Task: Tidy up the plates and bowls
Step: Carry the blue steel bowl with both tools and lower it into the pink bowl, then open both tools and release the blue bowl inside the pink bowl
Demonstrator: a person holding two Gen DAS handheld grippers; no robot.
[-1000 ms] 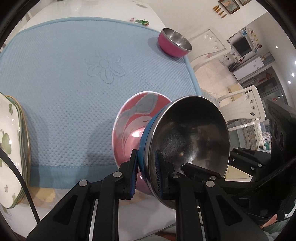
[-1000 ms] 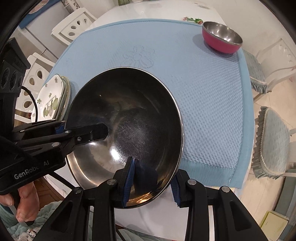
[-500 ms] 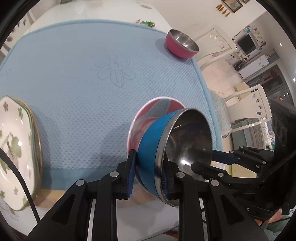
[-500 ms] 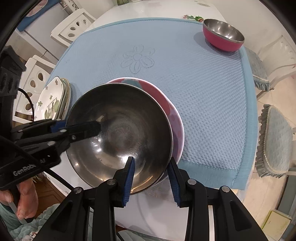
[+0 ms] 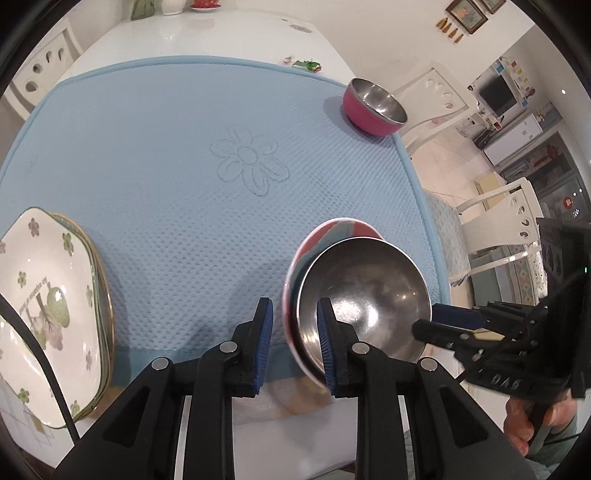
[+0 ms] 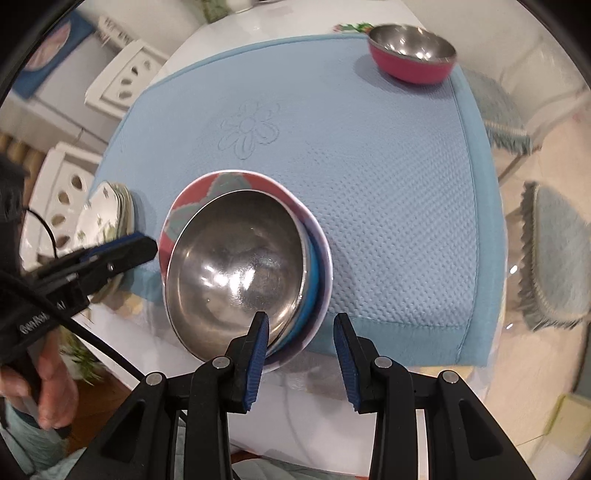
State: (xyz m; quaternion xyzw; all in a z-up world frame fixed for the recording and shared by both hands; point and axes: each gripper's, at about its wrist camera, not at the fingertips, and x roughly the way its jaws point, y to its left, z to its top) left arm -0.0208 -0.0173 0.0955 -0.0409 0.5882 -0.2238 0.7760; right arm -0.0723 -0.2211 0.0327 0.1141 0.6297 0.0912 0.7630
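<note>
A steel bowl with a blue outside [image 5: 364,299] [image 6: 236,273] rests tilted inside a pink patterned bowl [image 5: 325,236] [image 6: 221,184] at the mat's near edge. My left gripper [image 5: 293,345] is open; the bowls' near rim lies between its fingers. My right gripper [image 6: 301,354] is open, its left finger at the steel bowl's rim. A second steel bowl, pink outside [image 5: 373,107] [image 6: 412,53], stands at the mat's far right corner. A stack of floral plates [image 5: 48,310] [image 6: 107,218] sits at the left.
A blue quilted mat [image 5: 184,166] [image 6: 369,166] covers the white table [image 5: 203,33]. White chairs [image 5: 506,225] stand to the right, with a cushioned one [image 6: 561,254] beside the table. The nested bowls overhang the mat's front edge.
The steel bowl has been lowered into the pink bowl. Both grippers have opened and let go of the bowls, and both have drawn back slightly.
</note>
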